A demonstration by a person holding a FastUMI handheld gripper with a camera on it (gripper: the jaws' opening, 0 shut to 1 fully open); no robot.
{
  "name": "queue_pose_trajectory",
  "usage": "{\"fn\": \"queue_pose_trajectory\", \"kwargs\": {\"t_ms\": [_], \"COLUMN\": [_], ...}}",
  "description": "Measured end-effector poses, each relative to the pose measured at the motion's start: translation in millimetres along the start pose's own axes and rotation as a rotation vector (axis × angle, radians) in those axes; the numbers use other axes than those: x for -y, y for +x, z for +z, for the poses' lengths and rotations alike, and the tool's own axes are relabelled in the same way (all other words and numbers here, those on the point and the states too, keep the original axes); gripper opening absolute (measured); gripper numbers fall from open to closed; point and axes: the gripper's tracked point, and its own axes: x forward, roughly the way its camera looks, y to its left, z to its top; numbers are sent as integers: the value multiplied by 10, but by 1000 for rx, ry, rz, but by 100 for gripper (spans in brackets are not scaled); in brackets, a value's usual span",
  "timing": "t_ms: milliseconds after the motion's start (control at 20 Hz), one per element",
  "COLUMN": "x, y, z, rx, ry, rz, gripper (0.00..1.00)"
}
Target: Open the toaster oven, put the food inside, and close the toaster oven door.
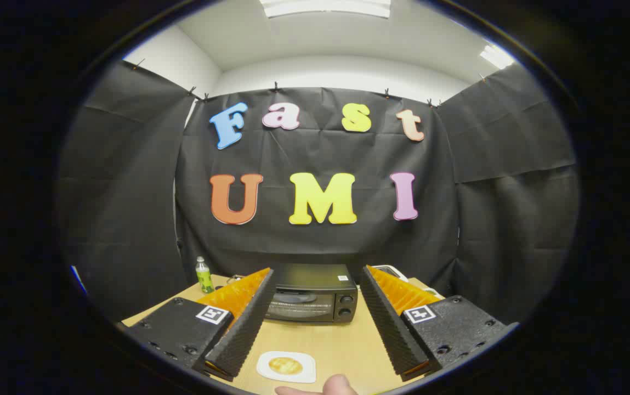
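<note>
Jaws spread wide, nothing between the two fingers, no contact with anything. The gripper (315, 274) sits raised above the near part of the tabletop (342, 345), aimed at the back wall.

Toaster oven (313, 293) stands toward the far edge of the tabletop, roughly centred, seen in the gap between the fingers and well beyond their tips. Dark body, door shut, glass front facing the camera, handle across the top of the door. Two round knobs (345, 305) stacked one above the other on the right side of its front panel.

Food (285, 365): a round yellowish-brown piece lying on a small white plate (304, 376) with rounded corners. Plate sits near the front edge of the tabletop, between the bases of the fingers, well apart from the oven.

A fingertip (339, 385) of a person pokes in at the near edge, just beside the plate, touching or not: cannot tell.

Small bottle (204, 275) with green label and white cap stands upright near the far left corner of the tabletop, left of the oven, apart from it. A whitish object (390, 270) shows behind the right finger near the far right corner, mostly hidden, kind unclear.

Tabletop is light wood. Black cloth hangs behind and at both sides.
</note>
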Motion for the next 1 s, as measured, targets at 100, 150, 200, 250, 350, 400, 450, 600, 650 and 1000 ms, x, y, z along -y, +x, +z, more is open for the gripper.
{"fn": "queue_pose_trajectory", "kwargs": {"t_ms": [100, 150, 200, 250, 350, 400, 450, 600, 650, 1000], "x": [11, 4, -11, -21, -65, -44, -14, 4, -5, -199], "y": [7, 7, 5, 8, -7, -9, -8, 19, 33, 228], "z": [1, -3, -13, -9, 8, 24, 28, -12, -25, 7], "rx": [1, 0, -1, 0, 6, 15, 19, 8, 4, 2], "ry": [1, 3, 5, 9, 21, 20, 12, 8, 14, 16], "rz": [-3, -2, -1, 4, 23, 22, 14, 10, 11, 44], "gripper": [100, 100, 100, 100, 100, 100, 100, 100, 100, 100]}}
